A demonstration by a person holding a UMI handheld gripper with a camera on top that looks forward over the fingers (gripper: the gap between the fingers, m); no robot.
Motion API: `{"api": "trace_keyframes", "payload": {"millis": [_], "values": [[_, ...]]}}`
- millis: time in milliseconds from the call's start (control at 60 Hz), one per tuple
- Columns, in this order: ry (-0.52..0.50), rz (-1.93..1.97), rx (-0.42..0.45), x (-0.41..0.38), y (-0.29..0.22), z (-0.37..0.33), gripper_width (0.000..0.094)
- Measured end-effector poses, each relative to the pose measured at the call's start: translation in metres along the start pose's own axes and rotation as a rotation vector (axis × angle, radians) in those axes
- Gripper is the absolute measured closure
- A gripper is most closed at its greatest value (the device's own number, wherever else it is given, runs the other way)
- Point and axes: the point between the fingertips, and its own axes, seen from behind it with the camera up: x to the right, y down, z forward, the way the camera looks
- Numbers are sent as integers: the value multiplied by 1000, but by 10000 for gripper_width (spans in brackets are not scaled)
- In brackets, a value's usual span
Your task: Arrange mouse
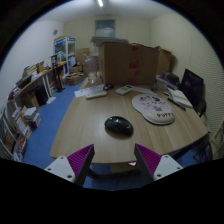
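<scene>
Hand-held gripper (113, 162) fingers apart, holding nothing; black mouse (119, 126) on worktop (80, 122) just ahead (untouched).

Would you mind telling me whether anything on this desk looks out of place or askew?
Only the mouse: it sits on the bare table, apart from the round mouse pad farther back. The open gripper is short of it, holding nothing.

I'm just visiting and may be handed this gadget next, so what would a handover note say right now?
Gripper: open, holding nothing, hovering at the near edge of the table.
Mouse: on the bare table, just ahead of the fingers, untouched.
Mouse pad: beyond the mouse, to its right, with nothing on it that I can make out.
Done: nothing yet.
Left: grip the mouse and place it, probably on the mouse pad.
</scene>
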Motion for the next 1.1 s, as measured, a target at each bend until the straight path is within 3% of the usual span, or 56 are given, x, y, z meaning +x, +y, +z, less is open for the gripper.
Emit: {"api": "trace_keyframes", "payload": {"millis": [333, 650, 750, 833, 1050, 1100], "values": [[-139, -88, 15, 44, -13, 94, 102], [-172, -114, 70, 34, -51, 136, 107], [-158, -99, 78, 32, -65, 153, 176], [-129, -83, 76, 30, -75, 164, 387], [-38, -11, -4, 32, -74, 169, 433], [-36, 1, -34, 32, -73, 170, 485]]}}
